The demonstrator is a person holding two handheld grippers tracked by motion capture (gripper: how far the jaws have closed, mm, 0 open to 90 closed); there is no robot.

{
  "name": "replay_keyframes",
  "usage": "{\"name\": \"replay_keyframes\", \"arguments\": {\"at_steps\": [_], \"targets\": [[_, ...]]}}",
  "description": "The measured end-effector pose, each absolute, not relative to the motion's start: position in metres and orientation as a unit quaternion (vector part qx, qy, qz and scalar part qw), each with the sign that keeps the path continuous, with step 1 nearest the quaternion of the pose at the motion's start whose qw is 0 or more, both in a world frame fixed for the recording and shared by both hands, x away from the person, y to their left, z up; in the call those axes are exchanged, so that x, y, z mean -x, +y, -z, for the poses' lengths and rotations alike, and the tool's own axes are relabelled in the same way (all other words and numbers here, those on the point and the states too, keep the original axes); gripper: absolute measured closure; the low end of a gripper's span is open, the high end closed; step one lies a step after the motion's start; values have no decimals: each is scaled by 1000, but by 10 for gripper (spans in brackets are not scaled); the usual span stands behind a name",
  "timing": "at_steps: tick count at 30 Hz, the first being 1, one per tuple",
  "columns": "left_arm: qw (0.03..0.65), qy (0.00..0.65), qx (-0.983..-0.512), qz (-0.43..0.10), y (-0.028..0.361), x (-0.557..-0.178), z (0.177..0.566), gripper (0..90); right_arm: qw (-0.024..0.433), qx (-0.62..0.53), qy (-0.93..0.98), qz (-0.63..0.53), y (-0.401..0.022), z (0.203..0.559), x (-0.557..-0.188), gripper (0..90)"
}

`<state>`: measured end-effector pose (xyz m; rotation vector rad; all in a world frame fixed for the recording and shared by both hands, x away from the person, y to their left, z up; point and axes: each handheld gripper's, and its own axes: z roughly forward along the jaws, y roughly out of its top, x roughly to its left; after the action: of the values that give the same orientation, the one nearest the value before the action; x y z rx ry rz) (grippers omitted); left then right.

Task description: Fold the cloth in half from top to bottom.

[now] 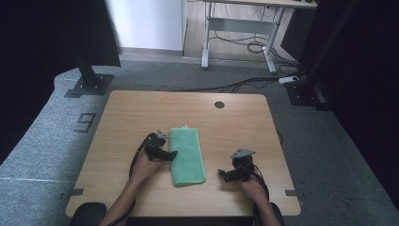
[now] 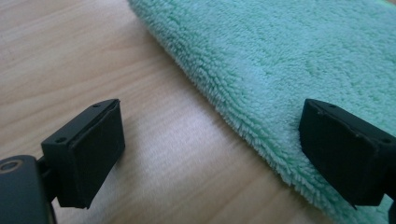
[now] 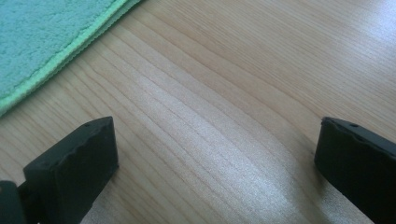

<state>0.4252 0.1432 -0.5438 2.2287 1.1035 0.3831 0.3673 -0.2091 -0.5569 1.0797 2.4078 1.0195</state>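
Note:
A folded green towel point(image 1: 187, 156) lies on the wooden table point(image 1: 141, 113), a long strip running front to back near the middle. My left gripper point(image 1: 172, 154) rests at the towel's left edge and is open; in the left gripper view one jaw hangs over bare wood and the other over the towel point(image 2: 289, 70), straddling its folded edge. My right gripper point(image 1: 221, 173) sits to the right of the towel, near its front corner, open over bare wood. In the right gripper view the towel point(image 3: 42, 42) shows at the upper left, apart from both jaws.
A round cable hole point(image 1: 219, 104) sits near the table's far edge. Beyond the table are grey carpet, a black stand base point(image 1: 89, 84) at the left, a desk frame point(image 1: 240, 42) with cables, and a dark frame at the right.

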Motion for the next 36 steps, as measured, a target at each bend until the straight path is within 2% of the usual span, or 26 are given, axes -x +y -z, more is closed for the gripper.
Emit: {"name": "replay_keyframes", "arguments": {"at_steps": [8, 11, 16, 22, 36], "targets": [[310, 409, -846, -141, 148, -417, 544, 74, 157, -384, 837, -356, -208, 557, -367, 0], [310, 408, -847, -140, 148, -417, 544, 69, 136, -391, 828, -379, -201, 554, -368, 19], [311, 408, -847, -141, 148, -418, 545, 55, 129, -361, 830, -406, -174, 542, -371, 19], [314, 410, -845, -143, 148, -420, 546, 35, 125, -324, 862, -370, -141, 551, -371, 28], [315, 402, -848, -141, 143, -418, 546, 39, 122, -317, 869, -359, -125, 551, -340, 79]]}}
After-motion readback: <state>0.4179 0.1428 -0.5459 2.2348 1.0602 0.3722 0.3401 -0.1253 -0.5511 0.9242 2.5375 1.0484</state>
